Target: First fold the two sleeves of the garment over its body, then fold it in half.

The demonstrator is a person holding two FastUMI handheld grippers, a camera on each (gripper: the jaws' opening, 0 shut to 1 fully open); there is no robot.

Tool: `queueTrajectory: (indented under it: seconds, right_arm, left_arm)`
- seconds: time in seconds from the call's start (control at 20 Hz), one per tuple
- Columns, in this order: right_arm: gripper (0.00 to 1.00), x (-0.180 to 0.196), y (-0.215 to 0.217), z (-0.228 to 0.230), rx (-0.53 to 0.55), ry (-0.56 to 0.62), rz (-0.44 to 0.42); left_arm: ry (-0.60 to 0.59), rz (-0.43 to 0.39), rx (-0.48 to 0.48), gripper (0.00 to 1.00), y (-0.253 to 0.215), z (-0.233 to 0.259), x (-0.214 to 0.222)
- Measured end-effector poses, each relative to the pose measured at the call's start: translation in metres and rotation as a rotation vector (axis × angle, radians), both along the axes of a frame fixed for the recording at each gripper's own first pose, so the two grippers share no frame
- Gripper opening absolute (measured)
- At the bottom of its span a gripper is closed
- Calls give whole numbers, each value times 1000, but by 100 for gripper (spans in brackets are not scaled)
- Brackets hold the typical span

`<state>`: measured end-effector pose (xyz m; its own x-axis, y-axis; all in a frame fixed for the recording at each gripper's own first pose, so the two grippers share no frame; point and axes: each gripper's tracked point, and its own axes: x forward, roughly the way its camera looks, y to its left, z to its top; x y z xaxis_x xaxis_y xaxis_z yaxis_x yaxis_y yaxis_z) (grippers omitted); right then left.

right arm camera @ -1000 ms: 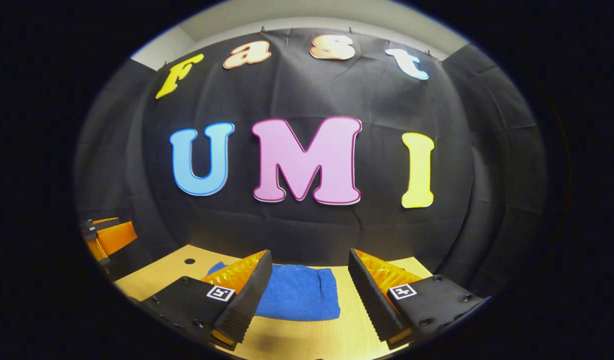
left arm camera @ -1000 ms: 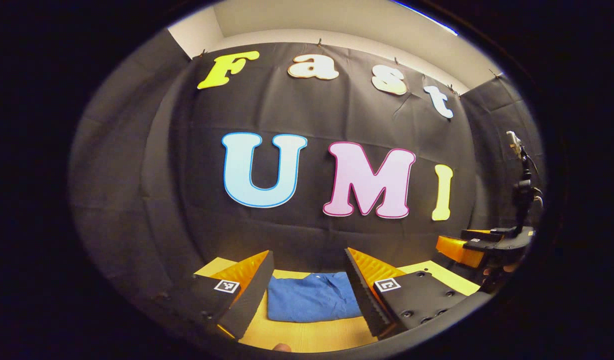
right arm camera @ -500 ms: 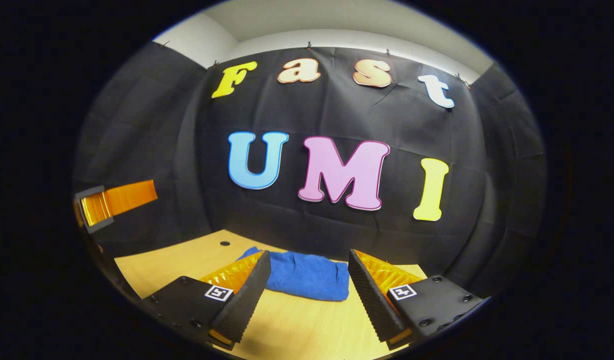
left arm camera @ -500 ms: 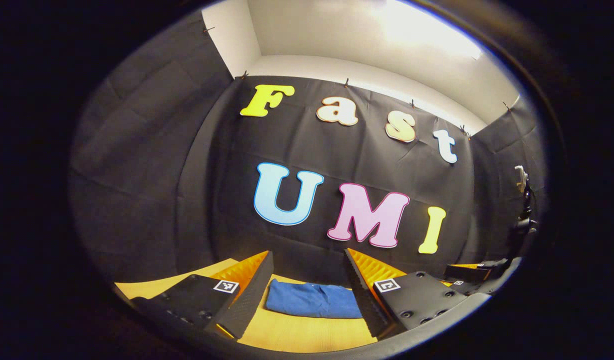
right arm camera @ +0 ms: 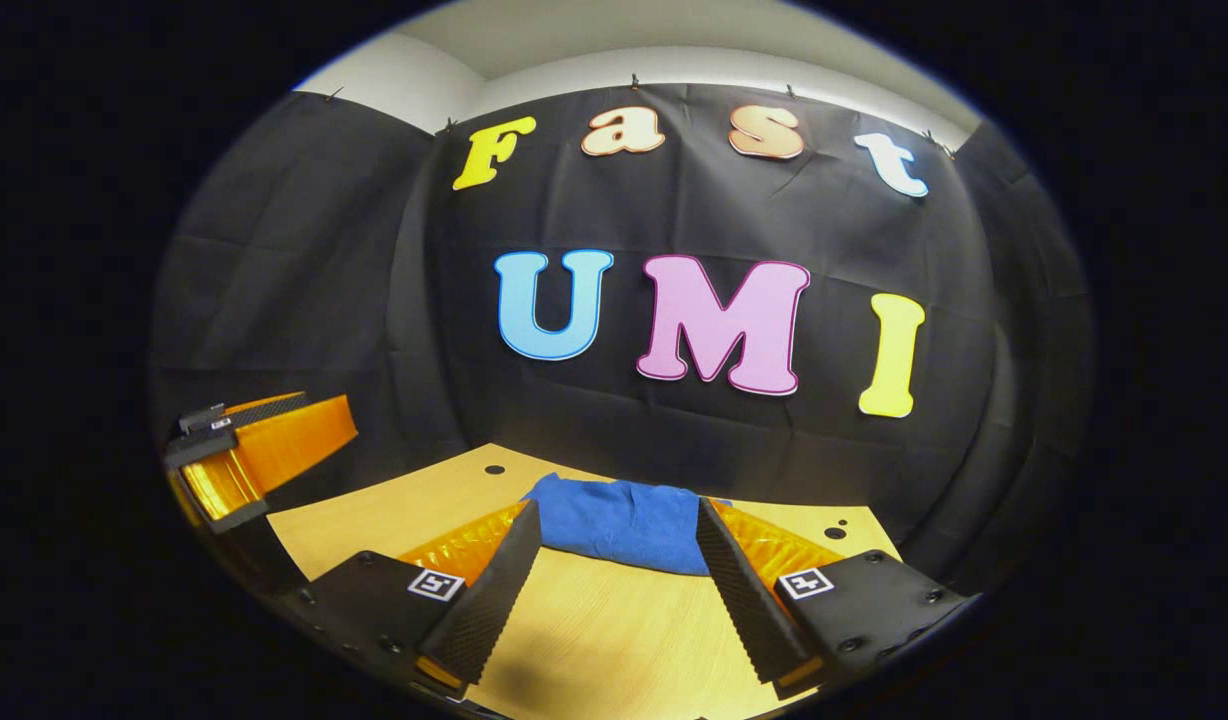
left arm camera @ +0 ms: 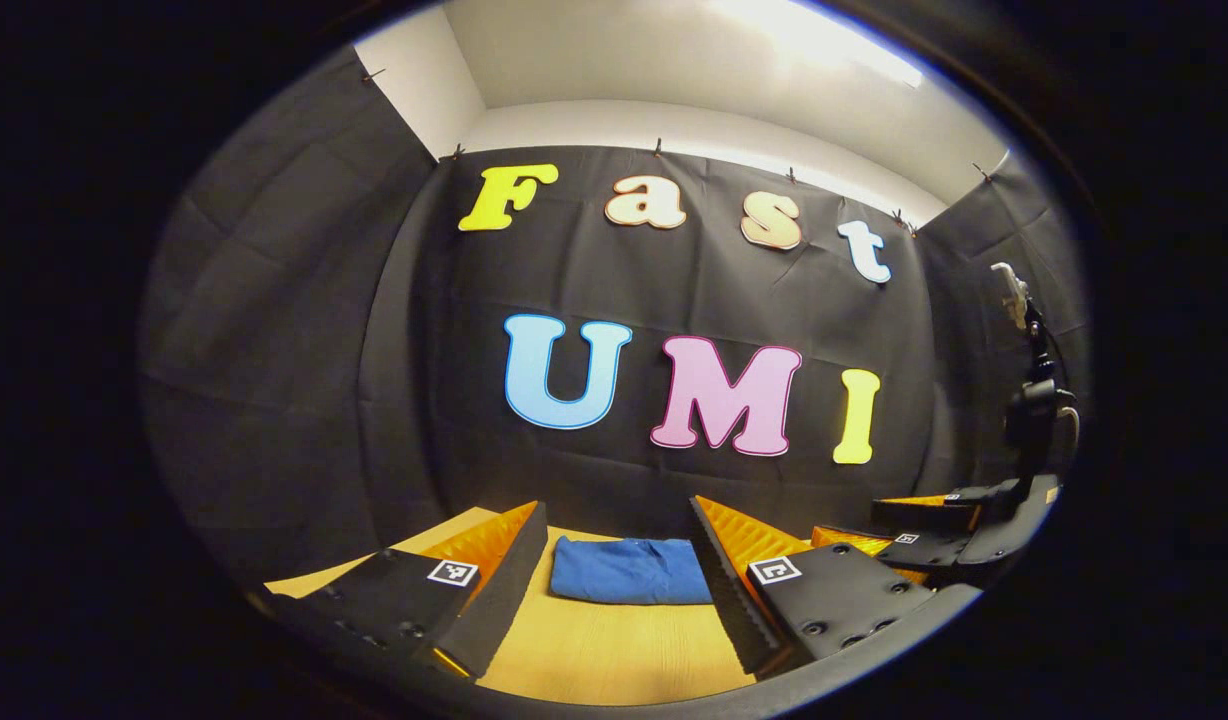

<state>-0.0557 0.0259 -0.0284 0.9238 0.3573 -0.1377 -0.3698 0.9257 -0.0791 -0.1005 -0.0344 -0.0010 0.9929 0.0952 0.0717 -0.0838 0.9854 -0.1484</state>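
Note:
A blue garment lies folded into a compact rectangle on the wooden table, close to the back wall. It also shows in the right gripper view as the blue garment. My left gripper hangs open above the table, well short of the cloth, with nothing between its fingers. My right gripper is open too and empty, raised off the table in front of the garment. The right gripper appears at the far right of the left gripper view. The left gripper sits at the left edge of the right gripper view.
The wooden table ends at the black cloth wall. Small round holes mark the tabletop near the back. A dark stand with a small device rises at the right side of the booth.
Both grippers have pulled back and risen from the folded garment, which now looks smaller and farther off. The garment itself has stayed put. Both stay open.

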Motion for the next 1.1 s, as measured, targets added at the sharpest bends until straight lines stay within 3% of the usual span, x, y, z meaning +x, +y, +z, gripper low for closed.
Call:
queueTrajectory:
  seconds: [0.05, 0.65, 1.1]
  right_arm:
    - [98, -2, 0, 2, 9, 0, 1]
    - [98, -7, -16, 2, 9, 4, -43]
    - [98, 3, -39, -16, 4, 55, -120]
  left_arm:
    - [1, 2, -8, 80, 0, 0, -1]
    - [23, -20, 50, 81, -4, -6, 1]
    - [45, -44, 93, 80, -7, -4, 3]
